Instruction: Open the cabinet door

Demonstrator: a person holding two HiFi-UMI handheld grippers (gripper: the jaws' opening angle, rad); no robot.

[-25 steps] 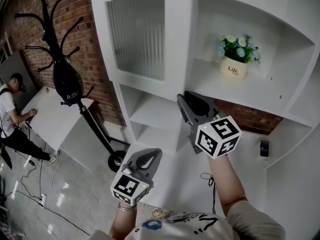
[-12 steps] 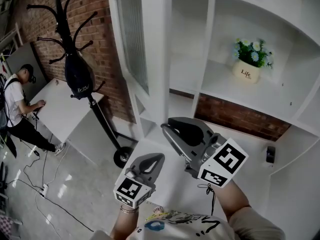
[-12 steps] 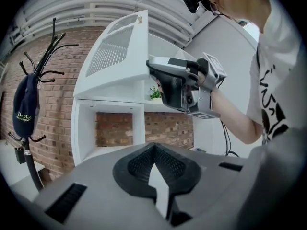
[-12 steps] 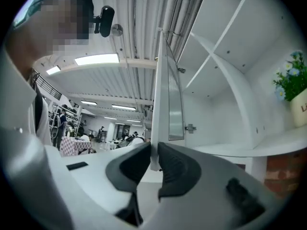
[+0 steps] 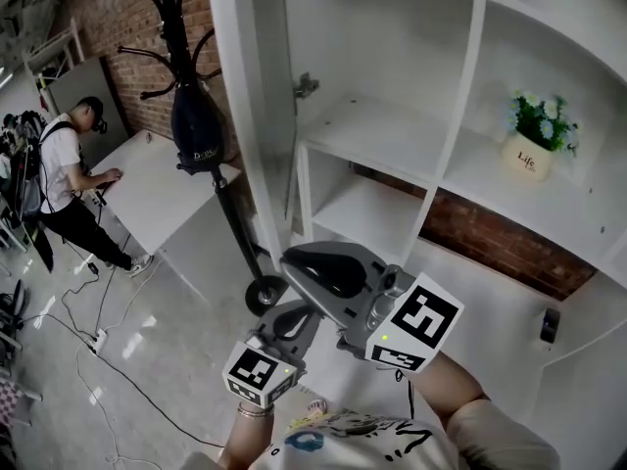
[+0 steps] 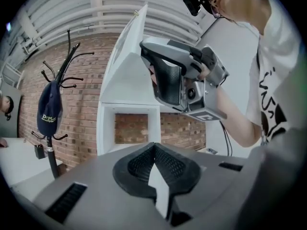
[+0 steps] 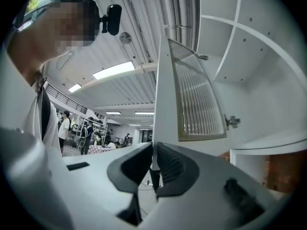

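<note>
The white cabinet door with its ribbed glass pane stands swung wide open at the left, seen nearly edge-on in the head view. The right gripper view shows the door's inner face and a hinge. My right gripper hovers just below and in front of the door's lower corner. Its jaws are closing to a thin slit, and nothing is gripped between them. The door's free edge lines up with that slit beyond the tips. My left gripper sits lower and nearer me, shut and empty.
Open white shelves hold a flower pot at the right. A black coat rack with a dark cap stands just left of the door. A person leans over a white table at far left. Cables lie on the floor.
The door has swung from shut to wide open toward the left. My right gripper came back and leftward with it, jaws narrowing. The left gripper shifted only slightly.
</note>
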